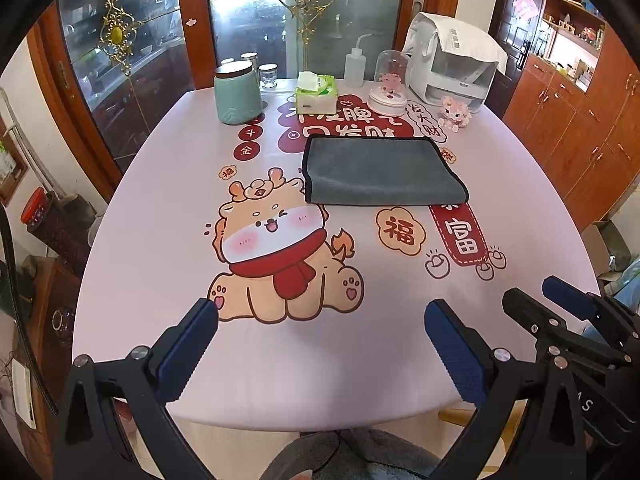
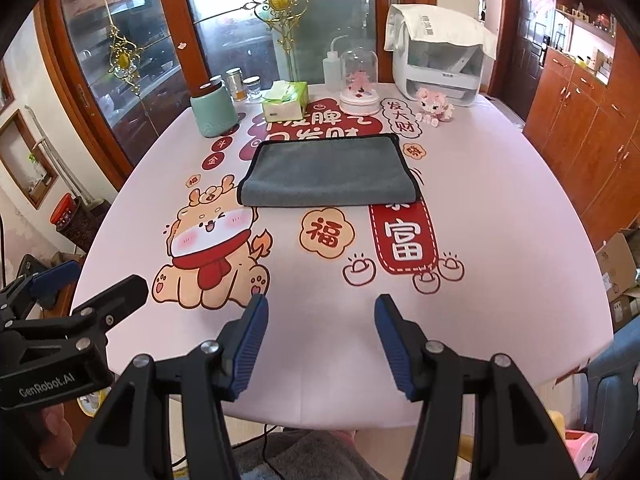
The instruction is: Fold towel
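Grey towel (image 1: 382, 171) (image 2: 328, 170) lies flat mid-table, already doubled over, fold edge facing the grippers, black-trimmed edges on the far and side edges. Long axis runs left-right across the table (image 1: 160, 240) (image 2: 500, 220).

Beyond it along the far edge: green canister (image 1: 237, 94) (image 2: 214, 112), tissue pack (image 1: 316, 92) (image 2: 285, 100), squeeze bottle (image 1: 355, 66) (image 2: 332, 68), glass dome (image 1: 391, 80) (image 2: 360, 82), pink toy (image 1: 454, 112) (image 2: 434, 106), white appliance (image 1: 456, 64) (image 2: 438, 60). All stand apart from the towel; tablecloth between towel and grippers is bare.

Left gripper (image 1: 320, 316) (image 2: 86, 284) over the near table edge, fingers spread wide, holding nothing. Right gripper (image 2: 320, 312) (image 1: 536, 294) beside it, fingers apart but narrower, also holding nothing. Both well short of the towel
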### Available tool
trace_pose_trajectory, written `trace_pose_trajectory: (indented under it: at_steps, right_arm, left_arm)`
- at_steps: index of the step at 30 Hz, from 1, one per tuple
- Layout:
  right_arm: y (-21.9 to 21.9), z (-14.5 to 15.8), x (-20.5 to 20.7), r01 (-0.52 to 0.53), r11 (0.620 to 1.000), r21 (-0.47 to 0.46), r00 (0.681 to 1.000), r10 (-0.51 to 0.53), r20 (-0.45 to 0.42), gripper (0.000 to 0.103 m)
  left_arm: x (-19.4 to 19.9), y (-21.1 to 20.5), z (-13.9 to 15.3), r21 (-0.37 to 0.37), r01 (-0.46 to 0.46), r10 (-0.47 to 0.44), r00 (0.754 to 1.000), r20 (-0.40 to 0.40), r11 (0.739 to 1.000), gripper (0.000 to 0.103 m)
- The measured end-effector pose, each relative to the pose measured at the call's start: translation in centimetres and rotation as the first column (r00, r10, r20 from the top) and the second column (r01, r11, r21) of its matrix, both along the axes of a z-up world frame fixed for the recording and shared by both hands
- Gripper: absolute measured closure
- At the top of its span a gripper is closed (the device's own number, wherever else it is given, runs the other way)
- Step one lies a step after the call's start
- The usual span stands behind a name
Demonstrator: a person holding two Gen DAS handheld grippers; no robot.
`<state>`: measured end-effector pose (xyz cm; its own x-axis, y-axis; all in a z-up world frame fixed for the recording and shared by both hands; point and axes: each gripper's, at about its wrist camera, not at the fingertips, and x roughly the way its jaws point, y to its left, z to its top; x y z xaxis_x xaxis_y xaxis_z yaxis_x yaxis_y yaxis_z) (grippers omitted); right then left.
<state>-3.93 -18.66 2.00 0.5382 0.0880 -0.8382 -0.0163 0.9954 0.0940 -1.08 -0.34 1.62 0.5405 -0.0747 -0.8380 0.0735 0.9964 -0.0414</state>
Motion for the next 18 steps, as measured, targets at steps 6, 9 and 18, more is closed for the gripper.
trace_pose_trajectory:
  at_steps: [6,9,18]
  right_arm:
    - [0.2,0.1,-1.2,0.018,1.000,-0.015,1.000,-0.018,0.000,0.047]
    - [0.4,0.2,-1.3,0.009,1.000,-0.020,1.000,-0.009,0.001,0.047]
    - [0.7,0.9,-1.2,-0.042,0.999,-0.028,0.999,0.043,0.015,0.047]
  left_arm:
    - [-0.7,0.3,-0.1,0.000,-0.005,0.005,1.000,-0.002,1.000,0.000]
    - [-0.9,0.3,-0.1,0.005,-0.010,0.010,1.000,-0.007,1.000,0.000]
    - [-1.3,-0.1,0.3,0.014,-0.061,0.061,0.998,-0.014,0.998,0.000]
